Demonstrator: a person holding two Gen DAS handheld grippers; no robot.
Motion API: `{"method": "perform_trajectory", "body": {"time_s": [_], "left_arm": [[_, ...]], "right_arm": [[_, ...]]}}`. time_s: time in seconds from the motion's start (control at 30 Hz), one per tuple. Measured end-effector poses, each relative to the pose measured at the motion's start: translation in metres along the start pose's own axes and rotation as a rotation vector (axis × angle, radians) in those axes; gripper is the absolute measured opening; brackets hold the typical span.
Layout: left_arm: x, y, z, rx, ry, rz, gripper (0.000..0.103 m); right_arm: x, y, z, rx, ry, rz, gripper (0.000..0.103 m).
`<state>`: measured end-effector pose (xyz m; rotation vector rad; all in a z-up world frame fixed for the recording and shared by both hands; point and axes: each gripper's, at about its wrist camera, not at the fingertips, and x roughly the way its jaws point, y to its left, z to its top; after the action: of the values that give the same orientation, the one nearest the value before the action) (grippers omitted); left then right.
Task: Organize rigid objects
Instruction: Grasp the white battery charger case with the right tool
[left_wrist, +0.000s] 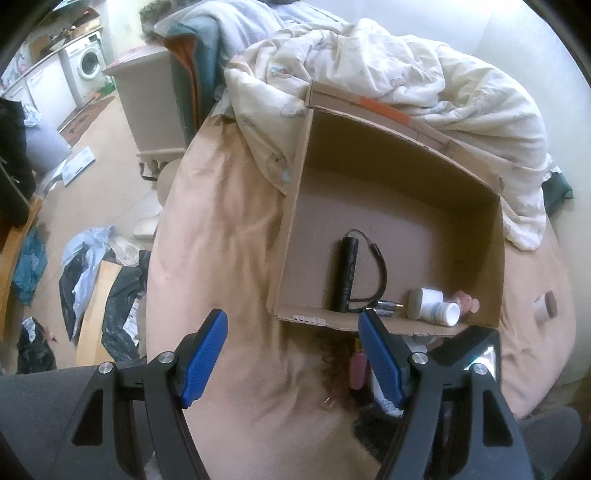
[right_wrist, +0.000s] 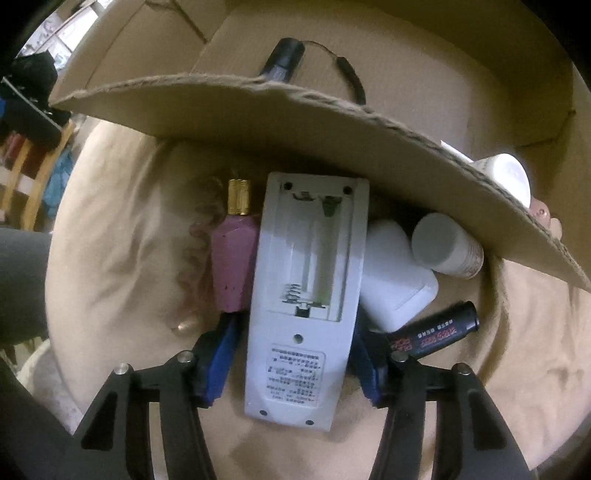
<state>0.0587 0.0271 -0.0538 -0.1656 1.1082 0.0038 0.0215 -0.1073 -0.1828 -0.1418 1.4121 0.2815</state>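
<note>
A white remote (right_wrist: 306, 288) lies back up on the tan bedspread, its battery bay uncovered. My right gripper (right_wrist: 295, 325) points down over it and is shut on its two long sides. Beside the remote lie a pink bottle with a gold cap (right_wrist: 232, 258), a white case (right_wrist: 395, 280), a white bottle (right_wrist: 443, 247) and a black battery (right_wrist: 436, 328). The cardboard box (left_wrist: 369, 206) holds a black flashlight (left_wrist: 347, 273), white bottles (left_wrist: 436, 304) and batteries (left_wrist: 388, 306). My left gripper (left_wrist: 291, 317) hangs open and empty before the box's near wall.
The box's near flap (right_wrist: 295, 118) overhangs the loose items. A crumpled duvet (left_wrist: 406, 66) lies behind the box. A small cylinder (left_wrist: 546, 306) rests on the bed to the right. Bags and papers (left_wrist: 110, 295) litter the floor on the left.
</note>
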Motion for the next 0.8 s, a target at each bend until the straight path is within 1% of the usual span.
{"method": "perform_trajectory", "body": {"time_s": [0.2,0.43,0.53,0.6,0.67,0.73,0.8], "left_arm": [[0.003,0.002,-0.001,-0.008,0.01,0.006,0.071],[0.01,-0.001,-0.003,0.01,0.034,0.018,0.071],[0.016,-0.001,-0.005,0.018,0.053,0.026,0.071],[0.019,-0.002,-0.007,0.023,0.066,0.027,0.071],[0.024,-0.003,-0.009,0.031,0.09,0.004,0.071],[0.029,-0.006,-0.01,0.038,0.126,-0.043,0.071],[0.034,-0.009,-0.013,0.048,0.143,-0.051,0.071]], "right_arm": [[-0.024,-0.021,-0.021,0.033,-0.01,0.11,0.048],[-0.065,-0.045,-0.049,0.064,-0.061,0.189,0.048],[-0.094,-0.052,-0.049,0.071,-0.123,0.231,0.048],[-0.114,-0.057,-0.05,0.072,-0.181,0.259,0.048],[-0.13,-0.062,-0.048,0.075,-0.237,0.283,0.048],[-0.145,-0.064,-0.044,0.072,-0.295,0.29,0.048],[-0.155,-0.071,-0.041,0.075,-0.35,0.29,0.048]]}}
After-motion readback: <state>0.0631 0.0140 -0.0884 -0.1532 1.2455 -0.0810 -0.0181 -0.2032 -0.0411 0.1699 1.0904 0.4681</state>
